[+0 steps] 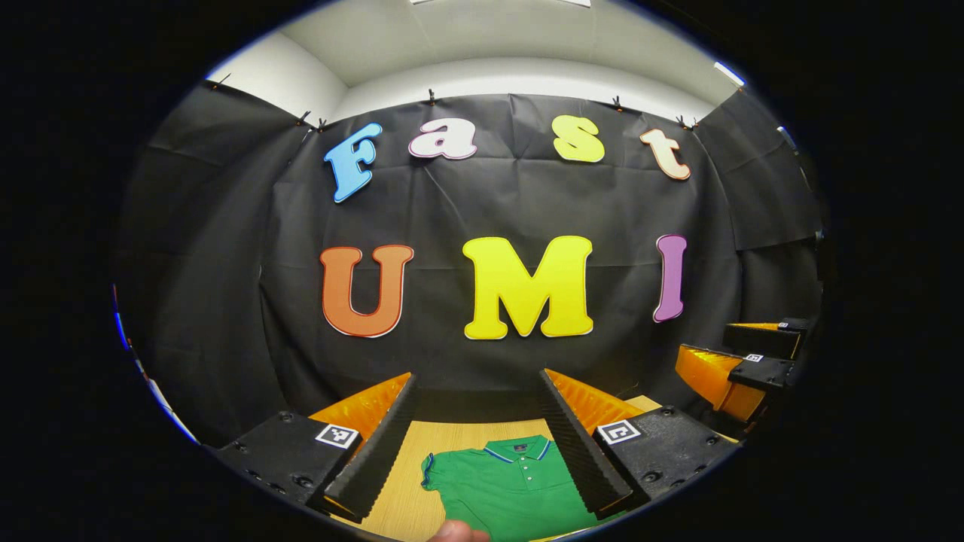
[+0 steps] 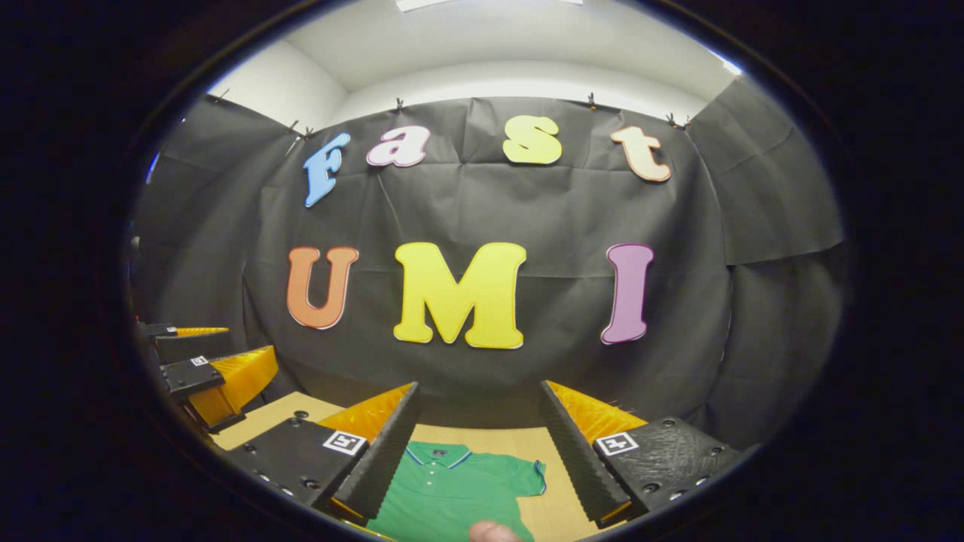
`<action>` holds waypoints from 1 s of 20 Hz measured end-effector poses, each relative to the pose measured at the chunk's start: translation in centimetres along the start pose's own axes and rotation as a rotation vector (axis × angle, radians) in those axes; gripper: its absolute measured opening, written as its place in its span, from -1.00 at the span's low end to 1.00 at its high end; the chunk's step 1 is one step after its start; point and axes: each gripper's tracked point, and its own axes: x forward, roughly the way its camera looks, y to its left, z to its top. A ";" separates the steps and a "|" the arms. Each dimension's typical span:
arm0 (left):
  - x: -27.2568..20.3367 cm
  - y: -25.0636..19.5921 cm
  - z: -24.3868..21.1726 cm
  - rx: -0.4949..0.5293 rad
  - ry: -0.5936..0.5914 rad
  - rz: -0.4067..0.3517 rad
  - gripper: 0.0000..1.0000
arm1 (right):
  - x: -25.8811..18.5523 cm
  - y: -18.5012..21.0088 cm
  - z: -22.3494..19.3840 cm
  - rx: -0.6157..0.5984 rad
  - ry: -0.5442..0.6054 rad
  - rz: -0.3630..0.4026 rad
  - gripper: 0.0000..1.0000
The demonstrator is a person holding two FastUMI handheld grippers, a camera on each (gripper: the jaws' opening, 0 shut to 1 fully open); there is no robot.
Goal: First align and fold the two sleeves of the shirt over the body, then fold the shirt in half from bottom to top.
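Two claws: both spread wide, gripping nothing, raised above the desk point(image 1: 422, 444).
Left claw point(image 1: 478, 421): shirt point(image 1: 512, 485) below, left sleeve out.
Right claw point(image 2: 478, 425): shirt point(image 2: 452, 489) below, right sleeve out.
Shirt: flat, collar toward wall, centred between claws.

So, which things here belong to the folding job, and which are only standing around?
For the job:
- green polo shirt, flat on the wooden table, sleeves not yet folded
- left gripper, open above it
- right gripper, open above it

Only around:
- black cloth wall
- a fingertip at the bottom edge
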 end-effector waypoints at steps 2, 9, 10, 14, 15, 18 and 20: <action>0.4 0.1 -0.7 -0.008 0.011 0.018 0.98 | 0.7 0.0 -0.8 -0.010 0.026 0.012 0.89; 1.8 0.1 -2.9 -0.009 0.069 0.038 0.98 | 4.4 -4.1 -7.2 0.007 0.203 -0.030 0.87; 1.9 0.2 -3.1 -0.006 0.070 0.043 0.98 | 5.1 -4.8 -8.6 0.012 0.235 -0.035 0.90; 3.0 0.3 -4.1 -0.007 0.094 0.061 0.98 | 7.7 -6.7 -14.3 0.010 0.384 -0.037 0.90; 3.3 0.2 -4.4 -0.006 0.103 0.064 0.98 | 8.5 -7.2 -15.7 -0.008 0.412 -0.035 0.90; 4.1 0.0 -5.6 -0.003 0.129 0.068 0.98 | 10.4 -8.6 -19.9 -0.037 0.493 -0.023 0.90; 4.6 -0.1 -6.2 0.000 0.142 0.069 0.98 | 12.0 -9.3 -22.5 -0.035 0.544 -0.014 0.90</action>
